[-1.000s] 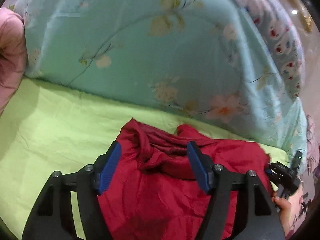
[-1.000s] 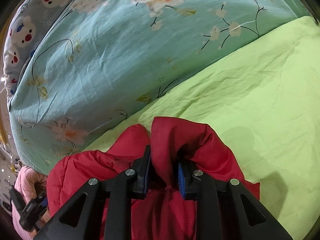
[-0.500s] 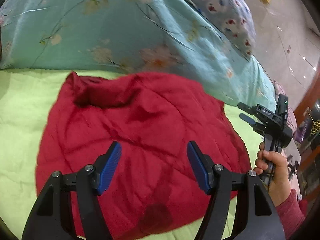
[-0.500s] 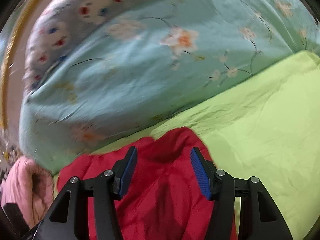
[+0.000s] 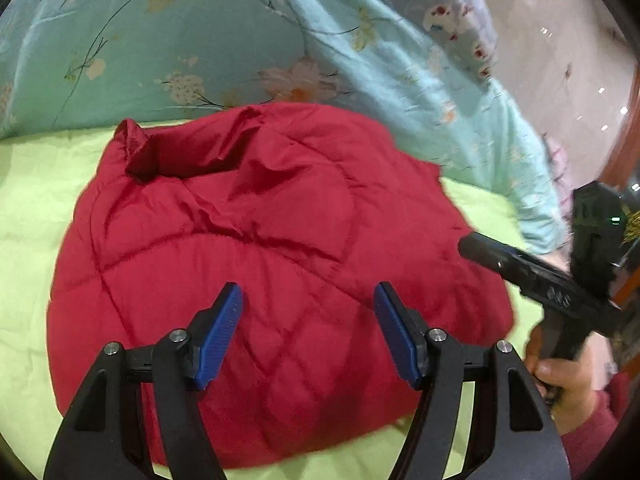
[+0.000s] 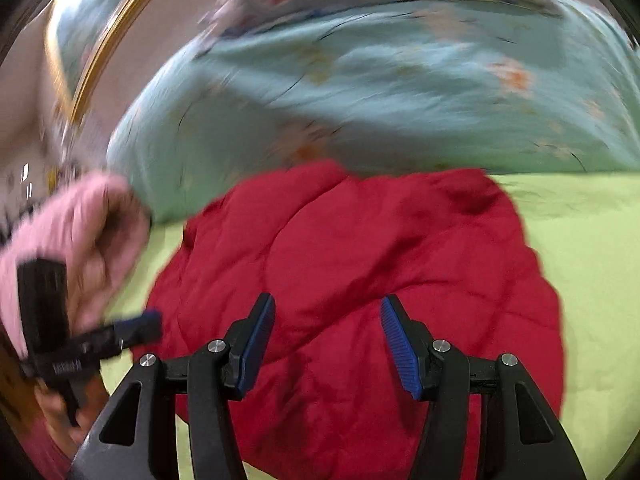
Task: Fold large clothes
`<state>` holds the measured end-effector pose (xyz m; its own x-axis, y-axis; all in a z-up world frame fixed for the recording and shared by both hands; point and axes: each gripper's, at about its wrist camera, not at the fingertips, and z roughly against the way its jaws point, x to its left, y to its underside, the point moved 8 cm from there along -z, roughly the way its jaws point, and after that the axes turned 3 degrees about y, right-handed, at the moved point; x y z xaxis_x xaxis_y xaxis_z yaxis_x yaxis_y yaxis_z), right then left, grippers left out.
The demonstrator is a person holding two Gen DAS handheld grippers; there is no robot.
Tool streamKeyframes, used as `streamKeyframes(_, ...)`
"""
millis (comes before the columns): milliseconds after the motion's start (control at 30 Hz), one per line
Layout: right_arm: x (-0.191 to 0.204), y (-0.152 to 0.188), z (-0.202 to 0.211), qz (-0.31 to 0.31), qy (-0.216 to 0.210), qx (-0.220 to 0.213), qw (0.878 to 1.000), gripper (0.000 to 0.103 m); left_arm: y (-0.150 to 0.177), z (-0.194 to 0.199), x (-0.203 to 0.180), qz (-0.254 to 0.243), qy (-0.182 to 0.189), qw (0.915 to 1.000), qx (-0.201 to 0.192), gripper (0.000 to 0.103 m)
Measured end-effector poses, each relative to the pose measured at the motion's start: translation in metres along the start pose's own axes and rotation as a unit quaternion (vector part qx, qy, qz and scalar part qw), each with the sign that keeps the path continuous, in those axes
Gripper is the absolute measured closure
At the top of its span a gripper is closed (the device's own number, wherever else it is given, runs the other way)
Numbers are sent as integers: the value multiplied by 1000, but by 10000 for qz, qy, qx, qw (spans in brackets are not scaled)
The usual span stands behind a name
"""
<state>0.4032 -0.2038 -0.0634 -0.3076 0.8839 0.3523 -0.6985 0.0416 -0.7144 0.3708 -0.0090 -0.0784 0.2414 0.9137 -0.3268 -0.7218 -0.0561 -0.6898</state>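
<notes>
A red quilted jacket (image 5: pixel 256 248) lies folded in a rounded bundle on the lime-green bed sheet (image 5: pixel 28 184). It also shows in the right wrist view (image 6: pixel 360 264). My left gripper (image 5: pixel 308 332) is open and empty, held above the jacket's near part. My right gripper (image 6: pixel 328 344) is open and empty, above the jacket's near edge. The right gripper shows from the side in the left wrist view (image 5: pixel 536 276), at the jacket's right edge. The left gripper shows blurred in the right wrist view (image 6: pixel 100 340), left of the jacket.
A rolled light-blue floral quilt (image 5: pixel 200 40) lies along the far side of the bed, touching the jacket's far edge. A bear-print pillow (image 5: pixel 432 4) lies behind it. A pink garment (image 6: pixel 80 224) sits at the left. The floor (image 5: pixel 560 60) lies beyond the bed's right edge.
My right gripper has let go of the jacket's red fold and opened. Both grippers have drawn back and up, so the whole folded jacket now shows lying on the sheet.
</notes>
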Motion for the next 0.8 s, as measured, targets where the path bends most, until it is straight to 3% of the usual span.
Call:
streamKeyframes(133,-5,-4,-44,215,398,356,9983,47,-17,-34,30,141,-485,9986,163,36)
streamKeyframes(333,-49,-20,-86,-140,942,726,9928,48,-39,-75,71,459,-801,9942,545,36)
streamKeyframes(467,-73,-28,-104,-214,1224,863,9885,47,-53,-91,83,394,-1172,9904,614,36)
streamKeyframes(700,-124,-34,-122,-1044,1231,850,9832,47,-73,-107,123,885,-1356,9851,587,35)
streamKeyframes(800,-137,-32,-122,-1287,1201,748,9815,47,-75,-109,147,1351,-1182,9822,559,35)
